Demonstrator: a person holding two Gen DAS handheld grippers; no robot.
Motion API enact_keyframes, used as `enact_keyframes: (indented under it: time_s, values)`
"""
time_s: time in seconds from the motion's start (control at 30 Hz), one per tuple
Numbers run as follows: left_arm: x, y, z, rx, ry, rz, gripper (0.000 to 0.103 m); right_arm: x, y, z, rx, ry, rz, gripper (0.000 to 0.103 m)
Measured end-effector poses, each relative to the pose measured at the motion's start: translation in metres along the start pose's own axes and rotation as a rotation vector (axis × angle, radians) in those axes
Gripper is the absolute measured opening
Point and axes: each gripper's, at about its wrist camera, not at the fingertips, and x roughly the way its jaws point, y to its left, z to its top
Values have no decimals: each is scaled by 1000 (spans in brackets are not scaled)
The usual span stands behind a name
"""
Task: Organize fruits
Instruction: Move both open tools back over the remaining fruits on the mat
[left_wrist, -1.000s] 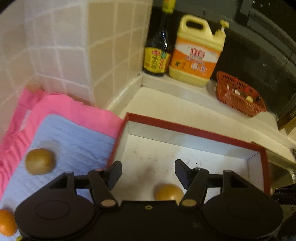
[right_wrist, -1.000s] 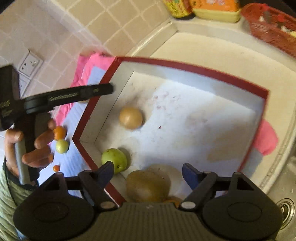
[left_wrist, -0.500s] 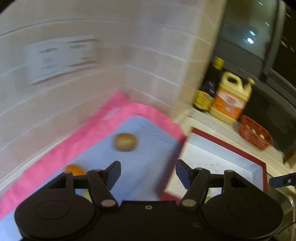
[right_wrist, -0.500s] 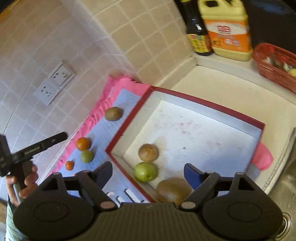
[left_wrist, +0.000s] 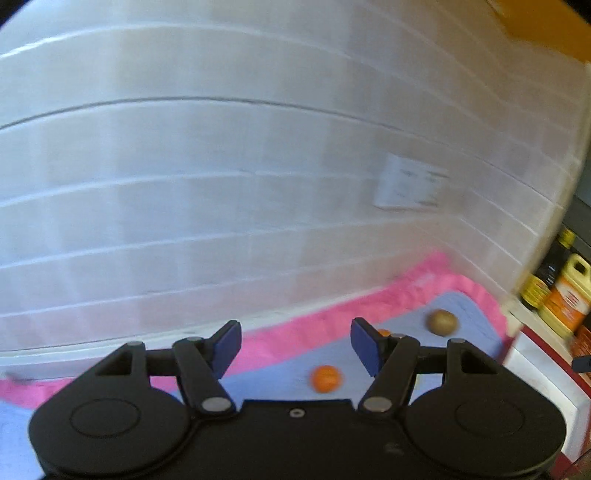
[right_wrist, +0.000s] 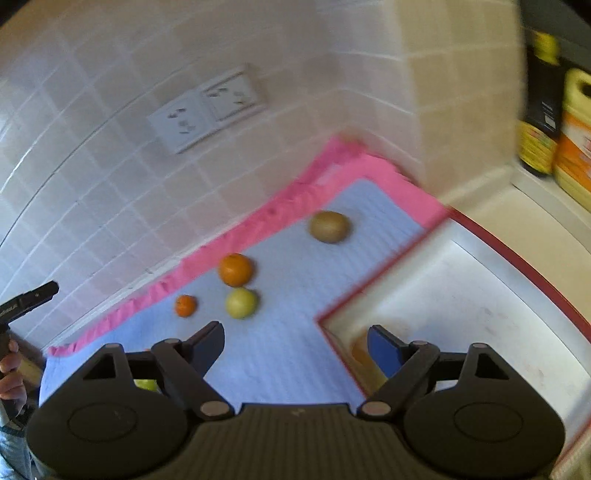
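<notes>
In the right wrist view a brown kiwi (right_wrist: 329, 226), an orange (right_wrist: 235, 269), a yellow-green fruit (right_wrist: 241, 302) and a small tangerine (right_wrist: 185, 305) lie on a blue mat (right_wrist: 295, 350) over a pink cloth (right_wrist: 258, 218). The red-rimmed white tray (right_wrist: 458, 295) lies to their right. My right gripper (right_wrist: 295, 343) is open and empty above the mat's near part. My left gripper (left_wrist: 293, 347) is open and empty, held high and facing the tiled wall; below it show a small tangerine (left_wrist: 325, 378) and the kiwi (left_wrist: 442, 322).
A tiled wall with a double socket (right_wrist: 207, 107) rises behind the mat. A dark sauce bottle (right_wrist: 539, 110) and an orange-labelled yellow jug (right_wrist: 576, 140) stand at the far right. The other gripper's tip (right_wrist: 29, 299) and hand show at the left edge.
Both grippers have swung left, away from the tray and towards the mat and wall. The left one has risen and now faces the wall. Both stayed open.
</notes>
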Motion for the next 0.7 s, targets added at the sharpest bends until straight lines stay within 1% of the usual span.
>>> enact_keyframes:
  time_s: [0.07, 0.13, 0.17, 0.27, 0.4, 0.5, 0.57, 0.63, 0.7]
  values:
    - [-9, 19, -1, -19, -14, 35, 78, 11, 18, 11, -38, 0, 13, 87]
    - [-17, 36, -6, -39, -39, 88, 78, 22, 33, 19, -66, 0, 20, 87]
    - [-20, 44, -11, -52, -45, 99, 78, 29, 41, 23, -81, 0, 23, 87]
    - [-21, 65, -32, -87, -13, 105, 78, 55, 54, 30, -105, 4, 14, 91]
    - [7, 58, -66, -62, 96, 64, 78, 108, 65, 36, -87, 49, -3, 91]
    - [37, 43, -86, -58, 165, 16, 78, 156, 72, 37, -69, 109, -41, 89]
    - [55, 31, -94, -33, 207, -15, 78, 183, 78, 34, -77, 145, -62, 85]
    - [78, 22, -97, -9, 252, -28, 78, 205, 84, 27, -92, 178, -80, 85]
    - [99, 18, -103, -16, 329, -57, 78, 221, 89, 21, -105, 200, -90, 85]
